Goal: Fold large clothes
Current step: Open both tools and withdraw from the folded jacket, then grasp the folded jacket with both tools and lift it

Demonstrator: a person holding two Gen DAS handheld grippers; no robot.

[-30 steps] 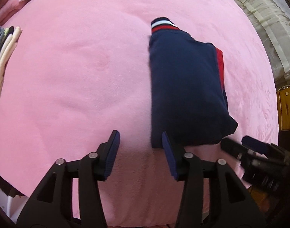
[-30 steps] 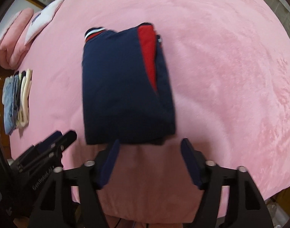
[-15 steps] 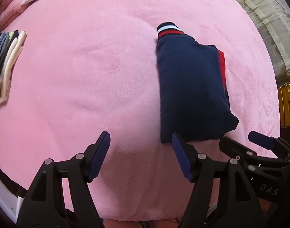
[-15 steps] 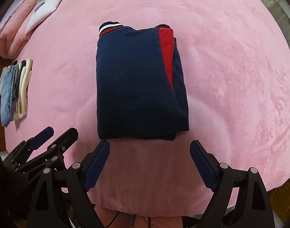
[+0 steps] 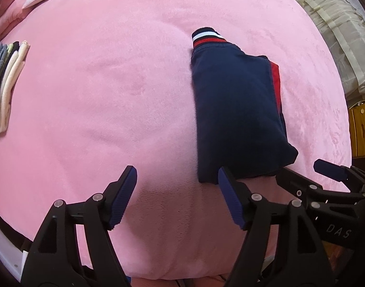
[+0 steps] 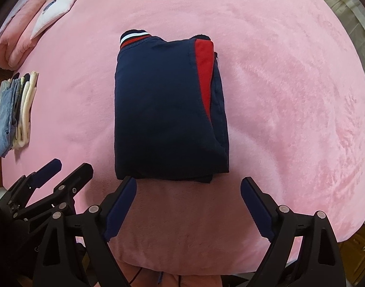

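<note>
A navy garment (image 6: 165, 117) with a red panel and a red-and-white striped cuff lies folded into a neat rectangle on the pink bed cover (image 6: 290, 95). It also shows in the left wrist view (image 5: 237, 114). My right gripper (image 6: 188, 191) is open and empty, just in front of the garment's near edge. My left gripper (image 5: 176, 181) is open and empty, to the left of the garment's near corner. Each gripper shows in the other's view: the right gripper (image 5: 309, 169) and the left gripper (image 6: 67, 167).
A stack of folded clothes (image 6: 15, 110) lies at the bed's left edge, also in the left wrist view (image 5: 5, 88). Pink pillows (image 6: 22, 38) and a white one (image 6: 58, 7) lie at the far left. Curtains (image 5: 330, 19) and wooden furniture (image 5: 361, 129) stand to the right.
Both grippers have opened wider and pulled back from the folded garment. The garment lies still.
</note>
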